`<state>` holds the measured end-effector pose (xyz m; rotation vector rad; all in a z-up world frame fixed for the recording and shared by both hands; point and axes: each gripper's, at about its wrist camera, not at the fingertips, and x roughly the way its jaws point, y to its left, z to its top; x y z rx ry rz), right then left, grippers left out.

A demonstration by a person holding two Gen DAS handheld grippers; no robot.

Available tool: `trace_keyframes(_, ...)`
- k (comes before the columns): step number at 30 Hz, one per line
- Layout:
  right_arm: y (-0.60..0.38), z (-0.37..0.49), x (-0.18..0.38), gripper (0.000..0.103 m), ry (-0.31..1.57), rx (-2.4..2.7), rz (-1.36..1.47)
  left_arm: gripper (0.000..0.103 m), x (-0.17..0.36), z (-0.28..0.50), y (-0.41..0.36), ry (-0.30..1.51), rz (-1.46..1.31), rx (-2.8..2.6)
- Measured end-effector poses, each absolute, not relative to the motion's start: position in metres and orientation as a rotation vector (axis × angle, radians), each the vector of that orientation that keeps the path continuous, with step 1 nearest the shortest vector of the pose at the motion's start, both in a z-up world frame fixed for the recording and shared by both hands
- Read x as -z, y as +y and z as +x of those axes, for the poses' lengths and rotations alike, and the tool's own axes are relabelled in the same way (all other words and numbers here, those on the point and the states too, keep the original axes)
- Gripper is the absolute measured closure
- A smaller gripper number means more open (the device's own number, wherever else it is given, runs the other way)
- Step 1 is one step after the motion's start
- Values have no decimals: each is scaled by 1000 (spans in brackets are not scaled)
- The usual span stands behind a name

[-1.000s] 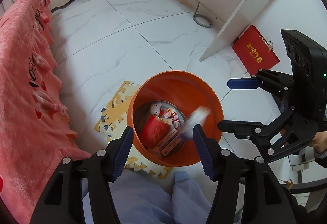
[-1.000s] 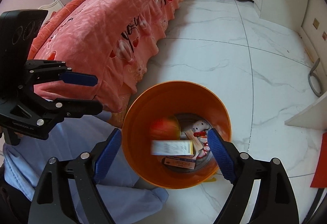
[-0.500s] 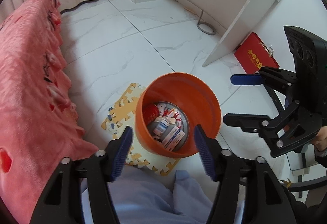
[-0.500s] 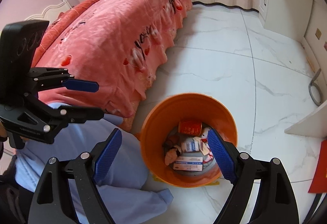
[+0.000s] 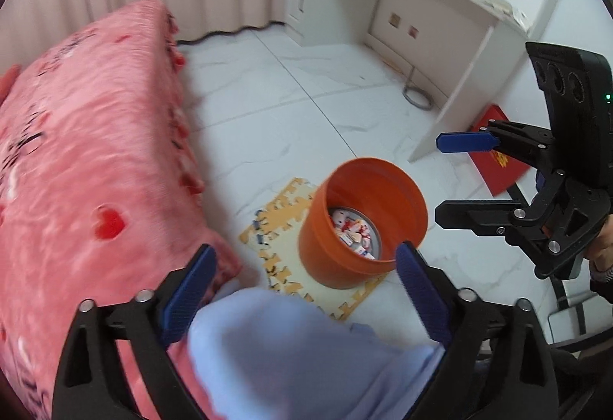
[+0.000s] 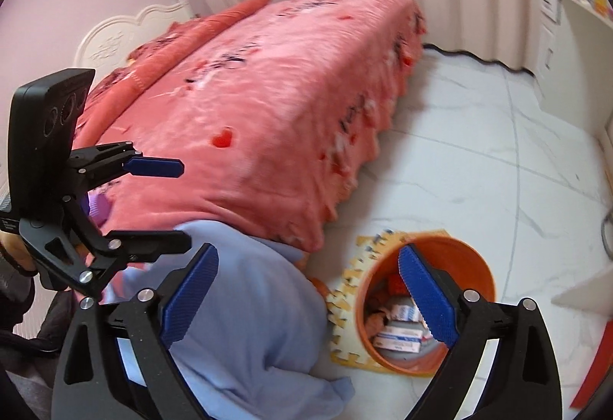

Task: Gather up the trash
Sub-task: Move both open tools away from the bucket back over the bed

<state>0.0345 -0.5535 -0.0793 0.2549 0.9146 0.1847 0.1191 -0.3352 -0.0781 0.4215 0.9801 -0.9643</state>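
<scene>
With trash lying in the bin [image 5: 362,220], both my jaws are opening wide and empty, so next I must find another piece.

Foam mat [image 5: 281,224], seemingly, on floor [image 5: 268,105]

Left gripper [image 5: 302,289], black frame with blue ribbed pads: jaws opening, nothing between them, pitched steeply downward. Right gripper [image 6: 306,295], same build: jaws opening, empty, also angled down. Each shows side-on in the other's view. Fingers of a hand [image 5: 601,247] grip the right handle.
</scene>
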Motion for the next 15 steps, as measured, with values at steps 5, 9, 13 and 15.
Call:
trace_keyframes(5,-506,46,59,9,896,-284,200,8,62,114,-286,954,364,893)
trace_keyframes(9,-463,58,51,9,896,-366,155,8,58,110,-239,953,326,800)
trace_keyframes(13,-423,68,43,9,891,-439,120,8,55,106,-193,959,265,712)
trace_keyframes(15,-400,75,39,9,890,-480,101,8,52,104,-167,960,233,661)
